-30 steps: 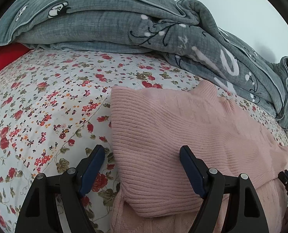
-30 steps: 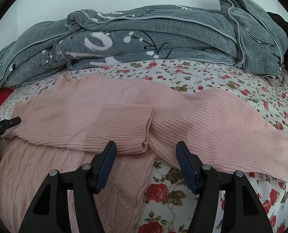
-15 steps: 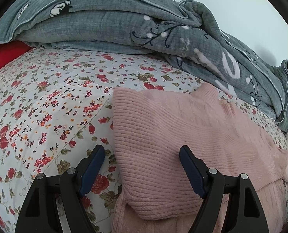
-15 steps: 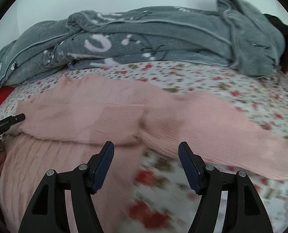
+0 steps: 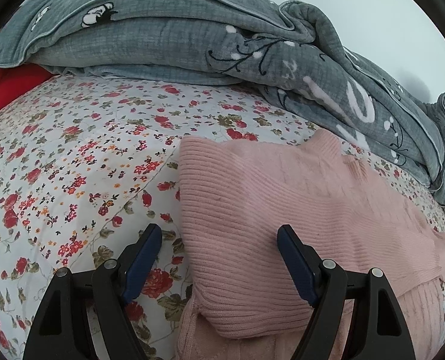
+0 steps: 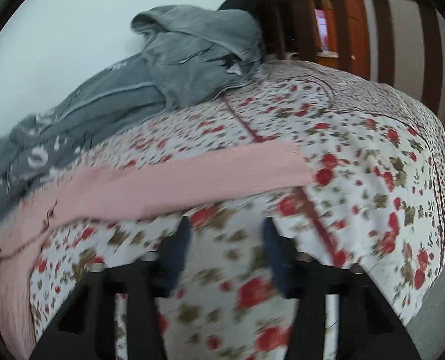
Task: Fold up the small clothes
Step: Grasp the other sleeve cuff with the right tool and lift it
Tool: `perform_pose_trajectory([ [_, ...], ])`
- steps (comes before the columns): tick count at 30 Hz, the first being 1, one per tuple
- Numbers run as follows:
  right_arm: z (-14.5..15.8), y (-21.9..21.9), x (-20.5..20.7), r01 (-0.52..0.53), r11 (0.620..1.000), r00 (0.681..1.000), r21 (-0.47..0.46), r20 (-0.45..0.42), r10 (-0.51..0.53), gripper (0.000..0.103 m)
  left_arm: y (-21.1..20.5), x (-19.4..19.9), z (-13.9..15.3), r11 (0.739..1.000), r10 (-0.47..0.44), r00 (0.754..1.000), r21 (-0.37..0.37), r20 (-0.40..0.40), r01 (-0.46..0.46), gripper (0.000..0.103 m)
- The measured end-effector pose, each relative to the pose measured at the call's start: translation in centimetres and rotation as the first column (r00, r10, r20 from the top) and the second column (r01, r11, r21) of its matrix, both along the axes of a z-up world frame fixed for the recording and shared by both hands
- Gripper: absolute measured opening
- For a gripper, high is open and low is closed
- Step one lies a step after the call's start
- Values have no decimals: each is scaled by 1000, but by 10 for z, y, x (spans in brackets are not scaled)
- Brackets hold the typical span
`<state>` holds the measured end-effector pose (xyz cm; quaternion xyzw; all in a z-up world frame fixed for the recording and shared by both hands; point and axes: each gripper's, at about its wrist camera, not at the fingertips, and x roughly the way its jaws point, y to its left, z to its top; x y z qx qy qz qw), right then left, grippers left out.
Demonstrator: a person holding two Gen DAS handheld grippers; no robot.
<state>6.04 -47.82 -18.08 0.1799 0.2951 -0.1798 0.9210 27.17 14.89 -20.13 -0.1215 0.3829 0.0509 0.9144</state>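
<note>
A pink ribbed sweater [image 5: 282,204] lies on the floral bedsheet [image 5: 72,165], one sleeve folded across its body. My left gripper [image 5: 219,237] is open and empty, hovering over the folded sleeve's left end. In the blurred right wrist view the sweater's other sleeve [image 6: 174,180] stretches out flat to the right, its cuff near the middle of the view. My right gripper [image 6: 225,234] is open and empty, just in front of that sleeve over bare sheet.
A rumpled grey quilt [image 5: 192,36] lies along the back of the bed, also in the right wrist view [image 6: 168,69]. A red cushion [image 5: 15,84] sits under its left end. A wooden footboard [image 6: 357,24] stands at the bed's right end.
My right gripper has swung fast to the right, from the sweater's body to the outstretched sleeve; its view is blurred. My left gripper has barely moved.
</note>
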Motion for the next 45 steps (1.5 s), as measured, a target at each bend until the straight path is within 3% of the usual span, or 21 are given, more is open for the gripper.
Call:
perform_pose_trajectory([
  [8,-7,-26,25,41,997,999,58,25,-43,45,2,0,-1,1000,5,1000,-7,3,-5,78],
  [16,-11,-57,34,88,975,991,204,78,-106,44,7,0,-3,999,10,1000,-34,5,-10,78],
  [18,-8,-59,36,111,977,990,182,70,-125,18,6,0,-3,999,11,1000,-32,4,-11,78],
  [19,-6,-60,38,126,979,989,158,55,-136,12,6,1,-3,999,10,1000,-35,4,-10,78],
  [23,4,-66,38,138,977,988,160,53,-148,7,7,0,-3,999,10,1000,-48,9,-9,78],
  [27,38,-55,41,137,987,987,87,73,-144,6,10,-1,-3,998,10,1000,-66,13,-9,78],
  [32,108,-1,58,65,995,988,-76,146,-54,6,15,-5,-1,995,7,1000,-103,15,-5,78],
  [36,158,71,79,-34,985,979,-168,194,67,5,26,-19,5,992,-6,1000,-130,-4,5,78],
  [42,198,198,115,-213,945,937,-249,223,270,5,67,-69,12,992,72,997,99,11,-73,79],
  [45,206,275,134,-325,904,894,-279,221,390,5,96,-84,4,986,122,992,119,-29,-118,80],
])
